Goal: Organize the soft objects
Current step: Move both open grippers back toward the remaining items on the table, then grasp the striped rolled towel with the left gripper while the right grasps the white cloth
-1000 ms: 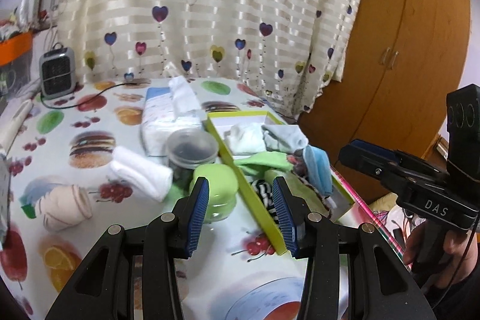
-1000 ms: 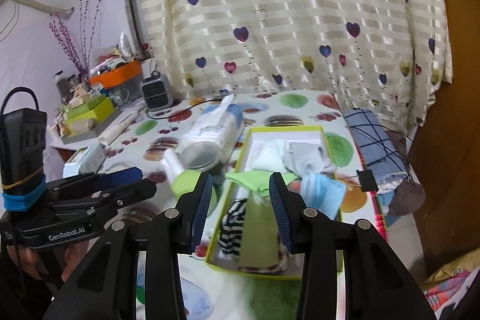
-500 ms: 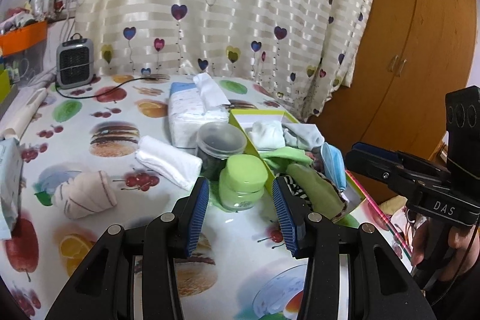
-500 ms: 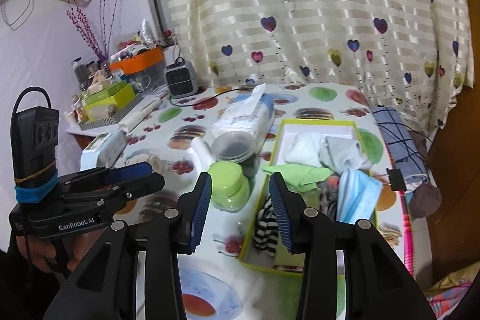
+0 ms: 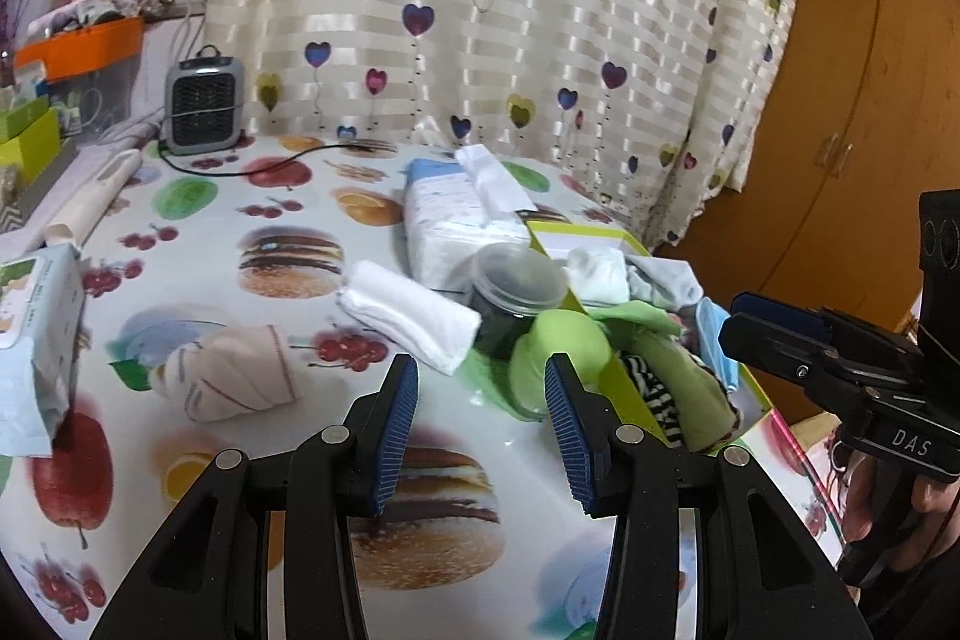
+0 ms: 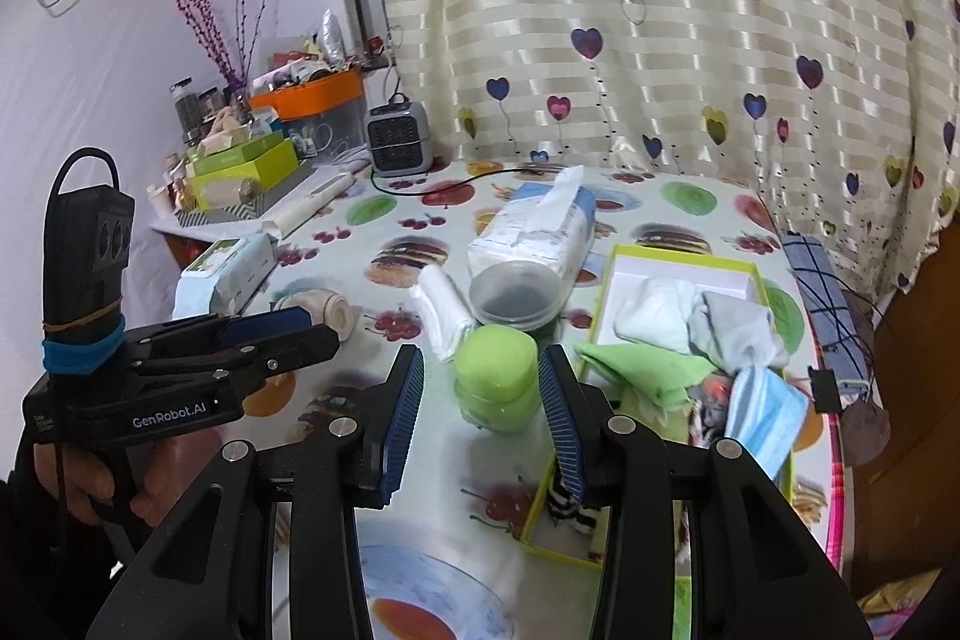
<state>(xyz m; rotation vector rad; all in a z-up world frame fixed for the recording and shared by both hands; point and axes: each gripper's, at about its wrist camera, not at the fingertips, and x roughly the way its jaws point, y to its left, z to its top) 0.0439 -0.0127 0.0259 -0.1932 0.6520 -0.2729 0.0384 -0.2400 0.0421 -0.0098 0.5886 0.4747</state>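
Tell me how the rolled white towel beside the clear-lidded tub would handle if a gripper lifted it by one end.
The rolled white towel is soft cloth lying loose on the table, so it would probably sag and partly unroll. It looks light for its bulk. Its roll shape suggests a push could roll it toward the clear-lidded tub.

Tabletop (image 5: 252, 220): box (image 6: 618, 274) right, socks (image 6: 690, 316) inside; jar (image 6: 498, 382) left of it, tub (image 6: 516, 295) and tissues (image 6: 540, 226) behind.
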